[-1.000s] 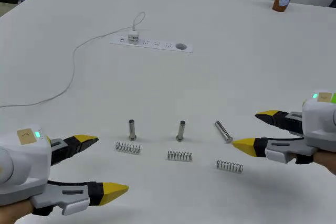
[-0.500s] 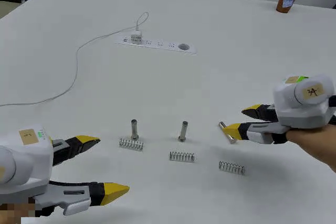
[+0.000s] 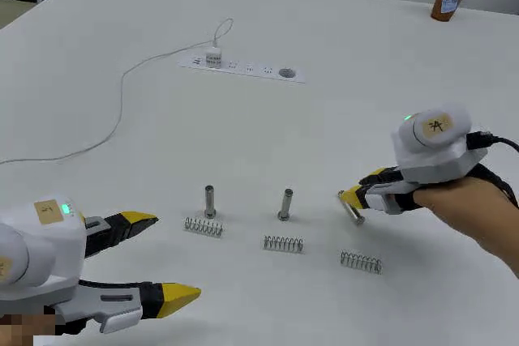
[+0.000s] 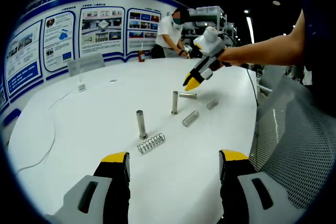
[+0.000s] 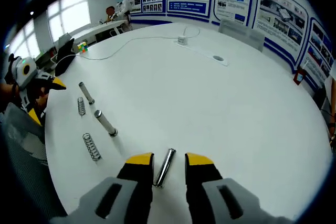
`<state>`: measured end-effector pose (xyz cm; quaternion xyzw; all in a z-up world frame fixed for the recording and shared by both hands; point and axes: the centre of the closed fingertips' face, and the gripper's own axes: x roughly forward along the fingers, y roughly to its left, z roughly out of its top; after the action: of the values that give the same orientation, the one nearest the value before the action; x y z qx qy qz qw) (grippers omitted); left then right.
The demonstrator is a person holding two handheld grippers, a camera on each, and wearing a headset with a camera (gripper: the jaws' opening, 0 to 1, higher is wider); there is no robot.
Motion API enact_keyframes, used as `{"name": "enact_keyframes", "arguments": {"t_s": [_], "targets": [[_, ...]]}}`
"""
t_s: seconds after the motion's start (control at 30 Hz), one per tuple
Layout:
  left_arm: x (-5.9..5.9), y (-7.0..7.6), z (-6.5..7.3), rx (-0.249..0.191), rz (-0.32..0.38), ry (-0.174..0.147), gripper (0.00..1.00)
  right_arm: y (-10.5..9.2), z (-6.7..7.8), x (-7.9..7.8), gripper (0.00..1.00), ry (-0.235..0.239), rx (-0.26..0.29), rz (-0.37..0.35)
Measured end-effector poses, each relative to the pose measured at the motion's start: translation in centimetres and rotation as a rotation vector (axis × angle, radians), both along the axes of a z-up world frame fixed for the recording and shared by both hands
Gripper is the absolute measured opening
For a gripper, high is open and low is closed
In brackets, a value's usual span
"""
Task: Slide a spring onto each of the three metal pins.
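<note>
My right gripper point(image 3: 362, 185) has swung in and now straddles the fallen 3rd pin point(image 5: 168, 160), jaws narrowed but not yet pinching, so standing it up looks next, while my left gripper point(image 3: 172, 254) hovers spread wide near the 3 springs point(image 3: 283, 243), all unthreaded.

— How is the left gripper point(image 3: 166, 254) built?
— A rounded white housing is noted at lower left of the head view, with grey finger bodies and black jaws capped by yellow wedge tips. A tan sticker point(image 3: 49, 211) with a faint scribble and a green light point(image 3: 66, 209) are seen on top.
— And the right gripper point(image 3: 363, 185)?
— The same make is recorded at the right of the frame. A round tan label point(image 3: 436, 126) bearing a dark pen mark is carried on its white housing, and a black cable point(image 3: 496, 142) is attached at the rear.
— Anything from the gripper views?
— A dark oval slot point(image 4: 89, 196) is logged in each grey finger body.
</note>
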<state>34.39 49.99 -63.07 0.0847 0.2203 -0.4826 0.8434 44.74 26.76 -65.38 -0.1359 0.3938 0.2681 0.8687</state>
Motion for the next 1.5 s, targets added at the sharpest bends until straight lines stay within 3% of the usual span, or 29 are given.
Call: {"name": "enact_keyframes", "arguments": {"t_s": [0.53, 1.5], "targets": [[-0.1, 0.1, -0.4, 0.0, 0.002, 0.017, 0.69, -0.6, -2.4, 1.4, 0.15, 0.121, -0.057, -0.073], [0.0, 0.0, -0.7, -0.011, -0.001, 0.03, 0.66, -0.4, -2.9, 0.9, 0.11, 0.189, -0.075, -0.094]]}}
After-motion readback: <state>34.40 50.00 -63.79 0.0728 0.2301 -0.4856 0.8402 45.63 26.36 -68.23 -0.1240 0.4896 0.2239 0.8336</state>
